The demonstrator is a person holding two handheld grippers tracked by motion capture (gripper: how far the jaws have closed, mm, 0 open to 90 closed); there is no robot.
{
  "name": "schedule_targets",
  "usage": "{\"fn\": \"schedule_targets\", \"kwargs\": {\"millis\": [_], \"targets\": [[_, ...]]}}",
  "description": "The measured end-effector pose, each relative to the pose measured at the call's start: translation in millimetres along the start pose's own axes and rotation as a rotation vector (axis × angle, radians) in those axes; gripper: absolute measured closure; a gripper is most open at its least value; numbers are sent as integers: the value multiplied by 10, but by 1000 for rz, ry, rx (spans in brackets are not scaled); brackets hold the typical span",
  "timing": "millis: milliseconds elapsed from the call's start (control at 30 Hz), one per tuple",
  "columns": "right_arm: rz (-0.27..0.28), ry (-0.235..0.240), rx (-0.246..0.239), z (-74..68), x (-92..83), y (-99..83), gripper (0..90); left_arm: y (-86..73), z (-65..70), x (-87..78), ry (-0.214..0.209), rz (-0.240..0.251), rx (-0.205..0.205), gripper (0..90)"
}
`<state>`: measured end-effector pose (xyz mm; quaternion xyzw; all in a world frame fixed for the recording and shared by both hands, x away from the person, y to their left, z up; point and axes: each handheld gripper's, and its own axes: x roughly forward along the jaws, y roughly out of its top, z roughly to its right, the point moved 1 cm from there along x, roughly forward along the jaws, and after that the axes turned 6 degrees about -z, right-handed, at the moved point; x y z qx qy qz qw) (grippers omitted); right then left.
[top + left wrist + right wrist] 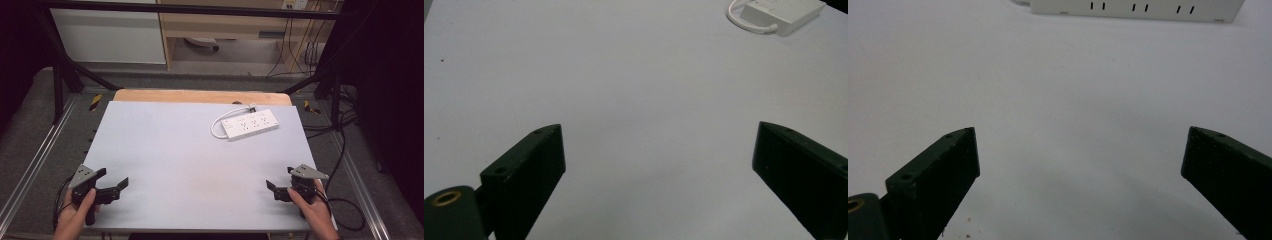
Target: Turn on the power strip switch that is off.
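I am holding the left gripper (114, 185) at the near left corner of the table (165, 150), its flat black jaws spread wide with nothing between them; the right gripper (278, 189) is sitting at the near right corner in the same released state, jaws apart over bare surface; a grey three-cornered plate is capping each tool. The tabletop is showing as a smooth, matte, pale grey sheet, with a strip of light wood along its far edge; in the right gripper view I am seeing a few tiny dark crumbs near the bottom. The power strip (251, 124) is lying flat on the far right part of the table, well apart from both grippers; it is a long white plastic block with rounded corners and rows of narrow socket slots, and its white cable (218, 125) is curling in a loop beside its left end.
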<state>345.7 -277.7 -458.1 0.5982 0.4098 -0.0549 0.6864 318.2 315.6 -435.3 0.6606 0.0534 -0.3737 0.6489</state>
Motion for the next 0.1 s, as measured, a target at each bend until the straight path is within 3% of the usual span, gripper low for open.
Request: {"fn": "schedule_targets", "kwargs": {"millis": [100], "targets": [[-7,-12,-5,0,5,-6,26,-6,-1,-23,-1,7,-3,67]]}}
